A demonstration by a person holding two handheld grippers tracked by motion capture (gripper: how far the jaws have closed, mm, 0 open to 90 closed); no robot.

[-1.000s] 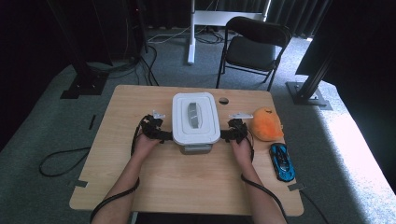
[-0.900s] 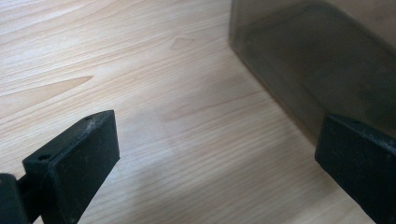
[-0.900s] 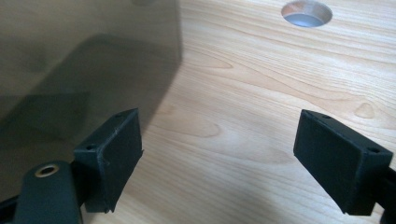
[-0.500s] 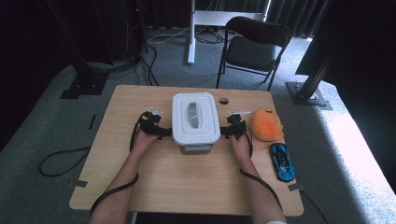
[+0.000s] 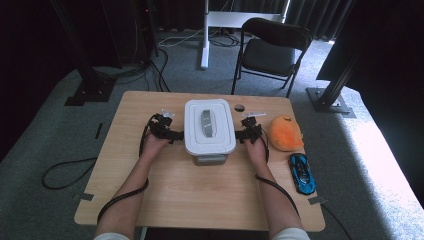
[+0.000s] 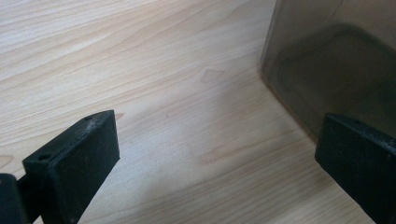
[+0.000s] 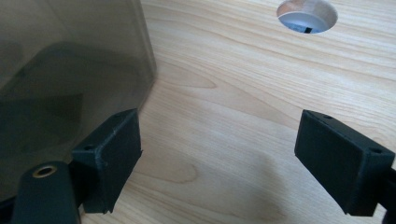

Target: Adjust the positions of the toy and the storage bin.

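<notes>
Two grippers flanking one lidded box

Counted one white-lidded box [image 5: 210, 131] mid-table [image 5: 200, 200], one left gripper [image 5: 172, 134] at its left wall, one right gripper [image 5: 243, 133] at its right wall. Both spread wide, clamping nothing. Also one orange plush toy [image 5: 285, 133], one blue toy car [image 5: 302, 172] right. Box contents hidden behind smoky walls.

Bench [image 5: 200, 195]: pale matt wood grain; box [image 6: 336, 60]: smoky translucent plastic walls, white smooth plastic lid [image 5: 210, 127]; tool jaws matt black.
</notes>
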